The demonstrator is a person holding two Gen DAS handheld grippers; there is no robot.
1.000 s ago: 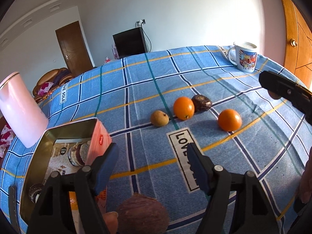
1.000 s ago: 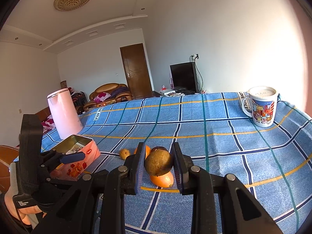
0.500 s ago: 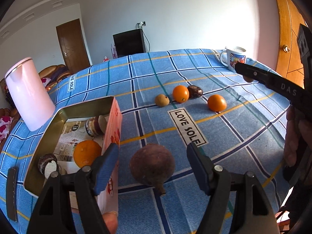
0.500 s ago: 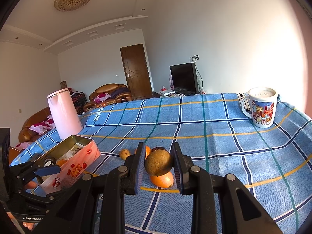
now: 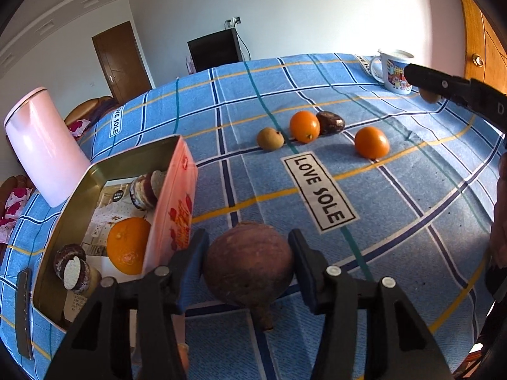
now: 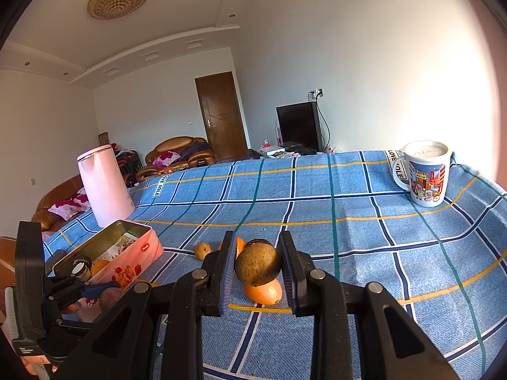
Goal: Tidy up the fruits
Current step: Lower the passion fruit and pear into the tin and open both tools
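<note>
While the left hand-held gripper [image 5: 248, 262] is closing its jaws around the dark brown round fruit [image 5: 248, 267], which sits on the cloth just beside the pink tin [image 5: 172, 196], the pads look about to touch the fruit's widest part, and I cannot tell whether they press yet. That fruit looks hard-shelled and fairly heavy, with a dull, rough skin that should not slip; a hold across its middle, clear of the stub at its near end, seems safest. The right hand-held gripper [image 6: 256, 269] is pressed onto a smaller yellow-brown fruit [image 6: 257, 268], held above the cloth; it looks firm and light.

Inside the tin lie an orange [image 5: 128, 245] and some dark, white-centred pieces I cannot identify. Farther off on the surface [image 5: 396, 221] sit two more oranges [image 5: 304, 126], a small tan fruit [image 5: 270, 138] and a dark one [image 5: 331, 122], close together. A blue plaid cloth covers the surface; it is soft, so round fruit may roll little. A pink kettle [image 5: 44, 145] and a printed mug [image 6: 424, 174] stand at its edges. Beyond are a brown sofa, a wooden door and a dark television.
</note>
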